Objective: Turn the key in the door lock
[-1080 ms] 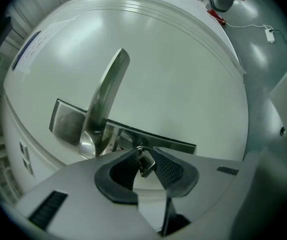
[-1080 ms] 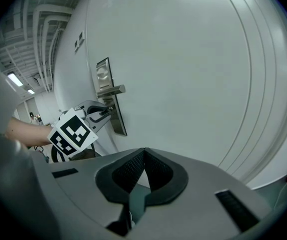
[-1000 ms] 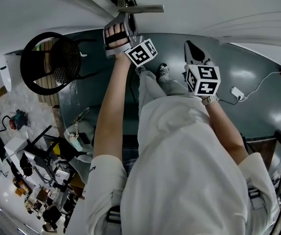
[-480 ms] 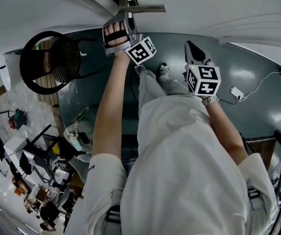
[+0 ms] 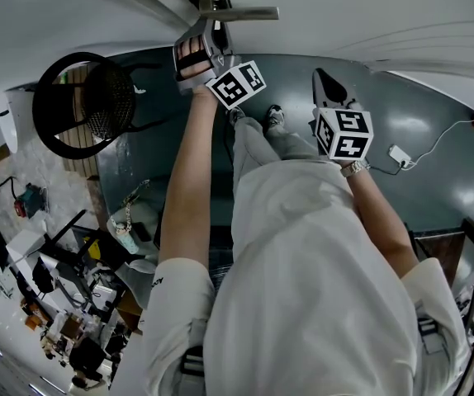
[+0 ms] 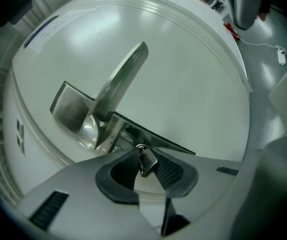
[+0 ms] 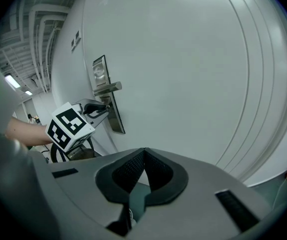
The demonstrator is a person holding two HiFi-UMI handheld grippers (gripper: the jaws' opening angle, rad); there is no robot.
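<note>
Our left gripper, the nearer one, has just been closing its jaws narrow onto the key, which sticks straight out of the lock just below the door handle along the gripper's own line, while our right gripper hangs pinched together, empty, well clear of that handle.

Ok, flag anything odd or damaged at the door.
Nothing stands out. The jaws of the left gripper have just been closing on the key at the lock plate below the handle; the door looks unmarked.
</note>
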